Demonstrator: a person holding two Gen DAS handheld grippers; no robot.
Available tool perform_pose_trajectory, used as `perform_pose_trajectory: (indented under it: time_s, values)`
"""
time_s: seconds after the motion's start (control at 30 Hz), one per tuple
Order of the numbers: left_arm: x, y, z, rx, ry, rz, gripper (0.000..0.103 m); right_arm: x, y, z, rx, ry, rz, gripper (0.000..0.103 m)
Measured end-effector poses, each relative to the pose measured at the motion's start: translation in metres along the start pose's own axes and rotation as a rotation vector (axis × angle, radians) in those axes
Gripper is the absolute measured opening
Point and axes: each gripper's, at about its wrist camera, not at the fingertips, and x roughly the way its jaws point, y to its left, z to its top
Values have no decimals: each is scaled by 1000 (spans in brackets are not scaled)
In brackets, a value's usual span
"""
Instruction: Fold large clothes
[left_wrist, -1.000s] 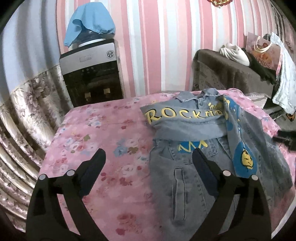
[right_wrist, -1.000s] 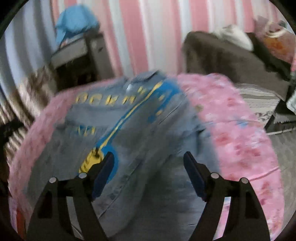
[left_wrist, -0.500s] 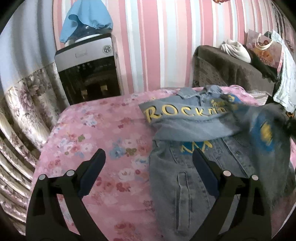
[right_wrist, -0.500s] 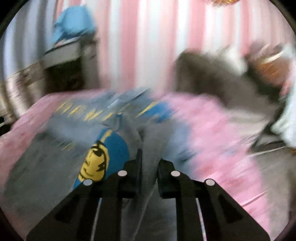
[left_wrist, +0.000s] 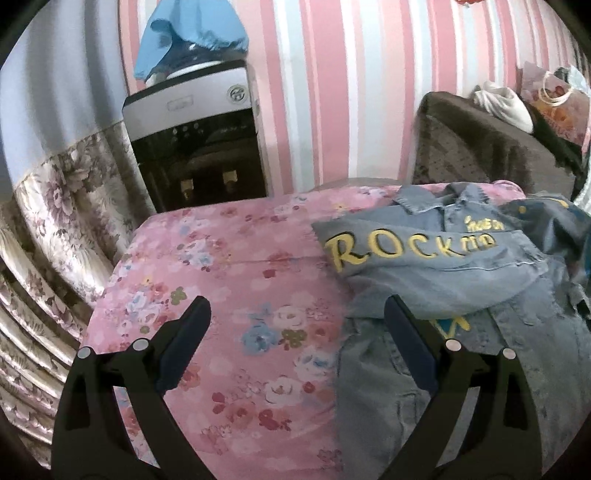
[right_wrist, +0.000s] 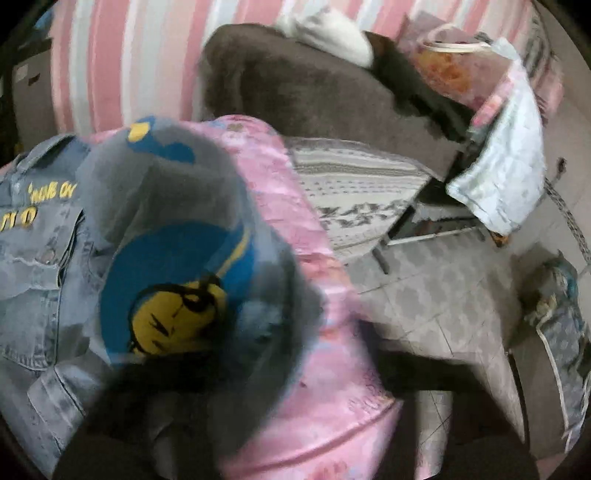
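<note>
Denim jacket (left_wrist: 461, 295), faded blue with yellow lettering, lies rumpled on the pink floral bed (left_wrist: 229, 295). Left gripper (left_wrist: 295, 328) hovers, jaws released; right gripper (right_wrist: 258, 417), blurred, jaws just released, sleeve draped across them.

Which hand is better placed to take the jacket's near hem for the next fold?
Probably left. The left gripper is open, and the jacket lies under its right finger. The right gripper's view is blurred, its jaws just opened, fingers hard to make out.
</note>
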Motion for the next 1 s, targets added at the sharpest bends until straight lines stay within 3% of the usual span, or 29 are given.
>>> perform_pose_trajectory:
  time_s: [0.13, 0.2, 0.33, 0.4, 0.53, 0.6, 0.7, 0.8, 0.87, 0.9, 0.93, 1.0]
  values:
    - [15, 3, 0, 6, 18, 6, 94, -35, -18, -5, 63, -111, 21, 92]
    - [26, 3, 1, 16, 29, 11, 94, -58, -20, 0, 113, -185, 113, 92]
    - [49, 6, 7, 3, 52, 14, 94, -80, 28, 17, 83, -242, 323, 92]
    - [57, 5, 10, 6, 54, 22, 94, -81, 61, 21, 44, -231, 399, 92]
    - [71, 1, 10, 12, 63, 20, 94, -54, 134, 33, -48, -186, 467, 92]
    - [77, 2, 8, 7, 73, 9, 94, -36, 168, 35, -85, -142, 469, 92]
    - [80, 3, 3, 1, 73, -6, 94, -2, 190, 35, -95, -67, 414, 92]
    - [82, 3, -3, 8, 79, -15, 95, 22, 200, 32, -62, 14, 442, 91]
    - [84, 1, -6, 14, 86, -36, 95, 32, 208, 28, -64, 44, 461, 75]
    - [83, -2, -7, 16, 87, -55, 95, 33, 208, 27, -55, 51, 478, 53]
    - [82, -5, -8, 20, 92, -79, 95, 32, 206, 27, -49, 49, 460, 40]
    - [79, -14, -10, 25, 104, -128, 95, 22, 191, 30, -20, 15, 488, 36]
